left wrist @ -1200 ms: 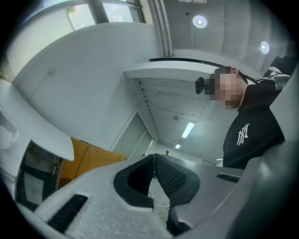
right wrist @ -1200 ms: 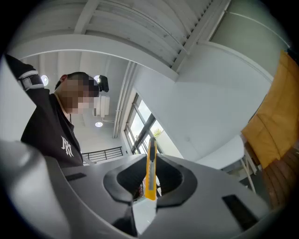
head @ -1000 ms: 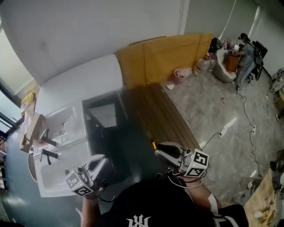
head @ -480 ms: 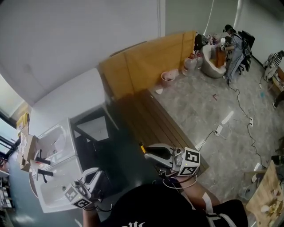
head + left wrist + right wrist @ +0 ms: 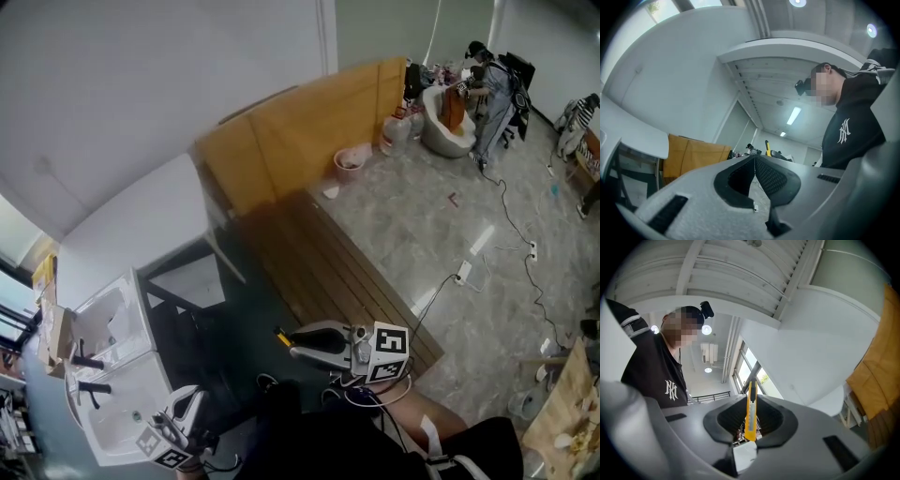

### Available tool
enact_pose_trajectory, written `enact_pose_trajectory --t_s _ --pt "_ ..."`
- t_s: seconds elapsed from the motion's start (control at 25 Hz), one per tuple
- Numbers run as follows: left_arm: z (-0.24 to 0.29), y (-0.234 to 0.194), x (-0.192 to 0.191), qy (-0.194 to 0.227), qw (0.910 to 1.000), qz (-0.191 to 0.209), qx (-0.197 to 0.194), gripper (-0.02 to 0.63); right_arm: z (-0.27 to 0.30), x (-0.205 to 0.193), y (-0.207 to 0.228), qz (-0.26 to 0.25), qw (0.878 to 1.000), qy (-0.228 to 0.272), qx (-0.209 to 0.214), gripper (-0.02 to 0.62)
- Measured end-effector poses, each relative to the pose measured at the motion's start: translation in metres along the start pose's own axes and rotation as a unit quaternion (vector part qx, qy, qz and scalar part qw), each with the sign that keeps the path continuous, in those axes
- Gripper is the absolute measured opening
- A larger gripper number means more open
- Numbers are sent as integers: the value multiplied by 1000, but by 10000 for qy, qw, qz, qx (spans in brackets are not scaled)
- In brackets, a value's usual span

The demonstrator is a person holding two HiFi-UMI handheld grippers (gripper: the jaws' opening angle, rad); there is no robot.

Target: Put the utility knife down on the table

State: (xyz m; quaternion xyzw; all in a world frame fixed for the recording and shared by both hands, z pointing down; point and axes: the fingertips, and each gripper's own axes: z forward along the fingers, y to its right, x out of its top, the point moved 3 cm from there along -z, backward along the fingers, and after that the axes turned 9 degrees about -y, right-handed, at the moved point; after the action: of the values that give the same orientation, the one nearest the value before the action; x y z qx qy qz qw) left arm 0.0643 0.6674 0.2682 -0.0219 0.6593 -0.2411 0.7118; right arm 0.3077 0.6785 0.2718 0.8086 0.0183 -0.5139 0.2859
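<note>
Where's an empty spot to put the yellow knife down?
The brown slatted top beside the right gripper, which holds the utility knife, looks bare, between the dark surface and the floor. The sink side is crowded with taps.

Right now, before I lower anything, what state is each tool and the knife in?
right tool: shut on the yellow plastic utility knife
yellow plastic utility knife: clamped edge-on between the right tool's jaws, not yet set down
left tool: shut, nothing between its jaws
</note>
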Motion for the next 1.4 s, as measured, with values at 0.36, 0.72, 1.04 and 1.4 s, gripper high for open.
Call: enact_pose_trajectory --t_s 0.36,0.72,1.04,1.4 --pt "19 -86 39 447 9977 -149 -485 8 51 25 43 -289 9976 -420 -466 54" --pt "-17 -214 110 897 9919 -19 -894 8 156 58 92 -528 9914 -186 -1182 53" --pt "-18 -298 105 756 9931 -182 -876 8 224 61 153 -513 9847 -424 -1612 53" --pt "-17 -389 113 845 9953 -448 -131 6 298 54 259 -303 9932 -798 -790 53"
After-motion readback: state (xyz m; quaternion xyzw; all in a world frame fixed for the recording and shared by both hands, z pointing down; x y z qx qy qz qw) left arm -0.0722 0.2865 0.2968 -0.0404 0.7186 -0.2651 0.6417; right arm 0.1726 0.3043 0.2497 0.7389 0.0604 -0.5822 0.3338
